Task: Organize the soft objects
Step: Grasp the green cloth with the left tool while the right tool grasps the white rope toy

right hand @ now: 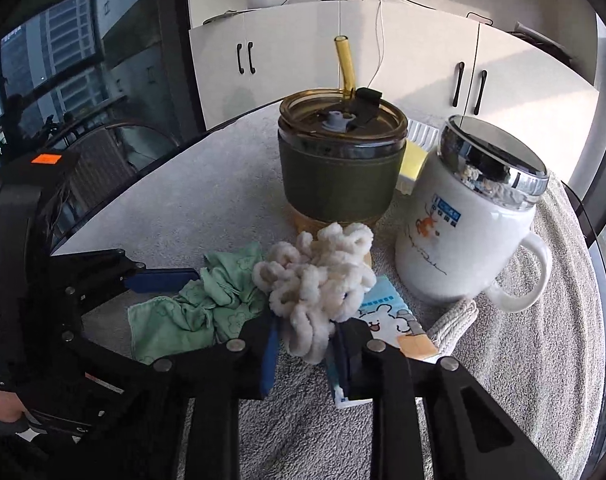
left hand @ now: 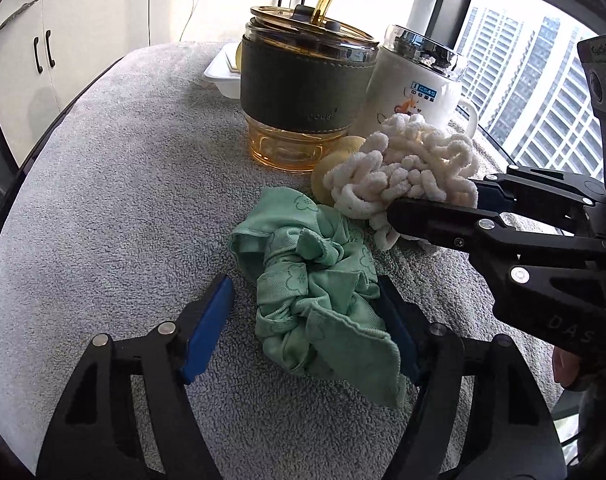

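Currently both soft items lie on the grey towel (left hand: 103, 208). The right gripper (right hand: 305, 354) is clamped on the white chenille bundle (right hand: 315, 280); the left gripper (left hand: 303, 320), jaws apart, straddles the green cloth (left hand: 315, 280). Neither is sorted yet. The amber tumbler (right hand: 341, 164) and white mug (right hand: 463, 236) crowd close behind.

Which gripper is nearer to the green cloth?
Left. The left gripper has the green cloth between its fingers. The right gripper is beside the cloth, shut on the white yarn.
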A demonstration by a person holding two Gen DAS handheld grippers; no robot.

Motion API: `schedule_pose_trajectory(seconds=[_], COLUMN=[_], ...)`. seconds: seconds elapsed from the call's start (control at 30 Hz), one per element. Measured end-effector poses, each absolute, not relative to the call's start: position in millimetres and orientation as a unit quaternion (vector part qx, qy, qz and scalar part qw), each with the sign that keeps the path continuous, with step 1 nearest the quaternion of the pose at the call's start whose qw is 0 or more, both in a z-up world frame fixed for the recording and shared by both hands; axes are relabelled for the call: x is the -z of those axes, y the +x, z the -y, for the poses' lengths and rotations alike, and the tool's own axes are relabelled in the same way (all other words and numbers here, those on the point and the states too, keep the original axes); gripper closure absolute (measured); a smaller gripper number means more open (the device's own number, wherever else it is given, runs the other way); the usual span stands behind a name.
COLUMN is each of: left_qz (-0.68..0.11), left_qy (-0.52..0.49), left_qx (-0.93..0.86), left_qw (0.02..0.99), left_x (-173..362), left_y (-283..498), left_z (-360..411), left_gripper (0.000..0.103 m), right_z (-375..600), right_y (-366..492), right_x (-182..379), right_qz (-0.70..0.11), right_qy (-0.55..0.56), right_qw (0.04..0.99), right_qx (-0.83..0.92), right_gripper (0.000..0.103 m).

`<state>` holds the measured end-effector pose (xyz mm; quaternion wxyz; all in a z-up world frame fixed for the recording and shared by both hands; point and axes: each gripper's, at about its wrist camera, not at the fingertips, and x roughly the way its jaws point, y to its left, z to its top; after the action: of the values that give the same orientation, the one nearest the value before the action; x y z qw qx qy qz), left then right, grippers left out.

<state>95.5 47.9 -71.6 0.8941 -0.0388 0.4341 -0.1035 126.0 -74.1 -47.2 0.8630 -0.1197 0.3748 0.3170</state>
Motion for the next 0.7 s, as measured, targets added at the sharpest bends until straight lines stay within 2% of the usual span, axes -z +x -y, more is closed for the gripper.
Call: schedule_pose_trajectory(seconds=[0.07,0.17,0.43,0.7], left_qz=[-0.434,-0.43,-0.412,-0.403], left_qy=[-0.038,-0.046,-0.052,-0.039], left_qx=[0.106,0.109,0.107,0.113], left_qw=[0.894,0.895,0.903,0.907], left_x=[70.6,70.5,62.6,51.3], left_y=[95.0,93.4,81.3,66.4], left_z=[-47.3,-49.6,-51.5,-46.9], left_gripper=[0.052,0.056,0.061,0.061], right_z=[76.2,81.8,107.4,128.4], right_y=[123.3,119.9,101.4,87.7], right_x=[46.5,42.6,27.8,22.3], right_qz=[-0.373,-0.367,-0.348,-0.345], right_qy=[-0.118,-0.109,-0.085,-0.073], right_qw=[0.864,0.868,0.879,0.886], right_qx=[-0.318,-0.317,-0.316,-0.303], right_gripper=[0.08,0.082,0.082,0.082])
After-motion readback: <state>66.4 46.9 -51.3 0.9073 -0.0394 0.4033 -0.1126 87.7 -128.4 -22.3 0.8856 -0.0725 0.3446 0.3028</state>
